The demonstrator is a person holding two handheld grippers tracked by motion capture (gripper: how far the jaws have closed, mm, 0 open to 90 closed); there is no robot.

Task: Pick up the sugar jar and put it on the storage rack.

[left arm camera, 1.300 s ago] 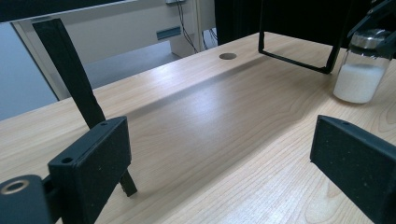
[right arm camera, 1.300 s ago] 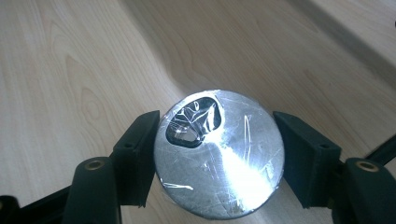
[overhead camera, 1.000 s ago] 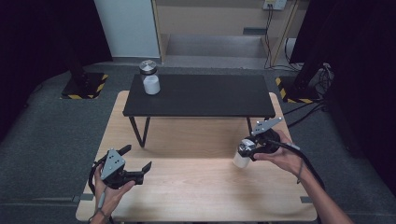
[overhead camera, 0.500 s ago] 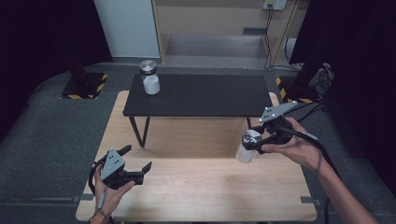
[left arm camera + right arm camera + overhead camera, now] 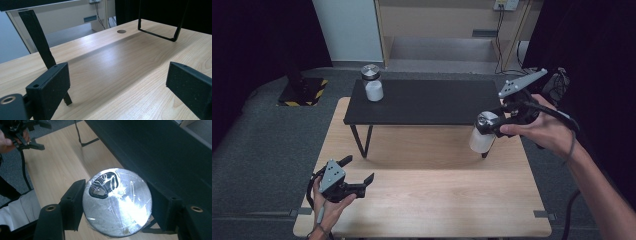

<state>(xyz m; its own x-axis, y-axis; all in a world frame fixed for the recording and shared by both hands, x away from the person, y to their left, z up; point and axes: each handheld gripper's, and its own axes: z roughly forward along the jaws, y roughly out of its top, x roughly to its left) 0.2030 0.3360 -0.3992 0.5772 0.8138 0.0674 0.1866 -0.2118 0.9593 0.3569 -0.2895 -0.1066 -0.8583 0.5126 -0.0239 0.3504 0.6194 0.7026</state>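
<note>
A white jar with a silver lid hangs in the air by the right front corner of the black shelf, with my right gripper shut on it near the lid. In the right gripper view the scratched lid sits squeezed between both black pads. A second white jar with a silver lid stands on the shelf's far left corner. Low over the wooden table at front left, my left gripper is open; its jaws hold nothing.
The black shelf stands on thin metal legs on the table's far half. Cables and a white cabinet lie behind it. Grey carpet and a yellow-striped stand base are to the left.
My right gripper has risen with the jar, from near the tabletop up to the level of the shelf top. The left gripper has stayed where it was.
</note>
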